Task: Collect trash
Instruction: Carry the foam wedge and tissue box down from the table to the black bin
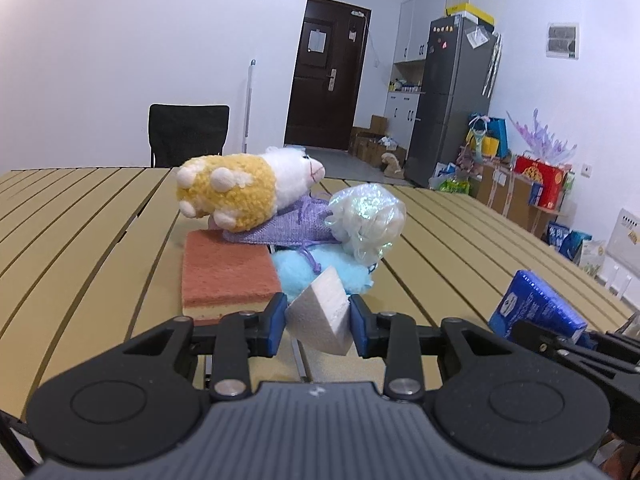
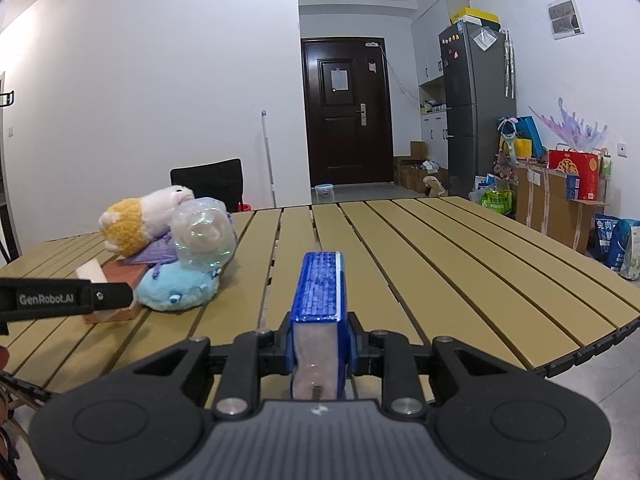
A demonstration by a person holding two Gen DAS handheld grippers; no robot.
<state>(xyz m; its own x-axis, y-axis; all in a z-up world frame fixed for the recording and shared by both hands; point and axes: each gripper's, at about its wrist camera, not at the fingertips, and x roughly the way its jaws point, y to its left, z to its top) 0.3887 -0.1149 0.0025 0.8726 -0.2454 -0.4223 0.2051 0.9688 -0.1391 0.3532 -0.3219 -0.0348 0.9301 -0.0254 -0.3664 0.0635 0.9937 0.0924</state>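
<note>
So here both claws have something in them. The left gripper (image 1: 319,322) is clamped on a white foam wedge (image 1: 320,316), its blue pads (image 1: 276,320) pressing on either side, and the piece sits just above the slatted yellow table (image 1: 460,248) right in front of the pile. The right gripper (image 2: 320,346) is closed tight on a blue packet (image 2: 320,288) with a clear end facing the camera, held upright over the middle of the table, well apart from the pile; from the left wrist view that same packet shows at the right edge. The pile itself is a bit of a mess: an orange sponge (image 1: 228,272) with a yellow bottom layer lies flat on the table, a purple mesh pouch (image 1: 280,224) lies across it, and a yellow and white plush toy (image 1: 240,188) lies on its side on top of that. Beside the sponge is a light blue fluffy toy (image 1: 320,268), with a crumpled shiny clear bag (image 1: 368,216) resting on it. A black chair (image 1: 189,134) stands behind the table, with a dark door (image 1: 326,72) and a grey fridge (image 1: 452,96) further back.
</note>
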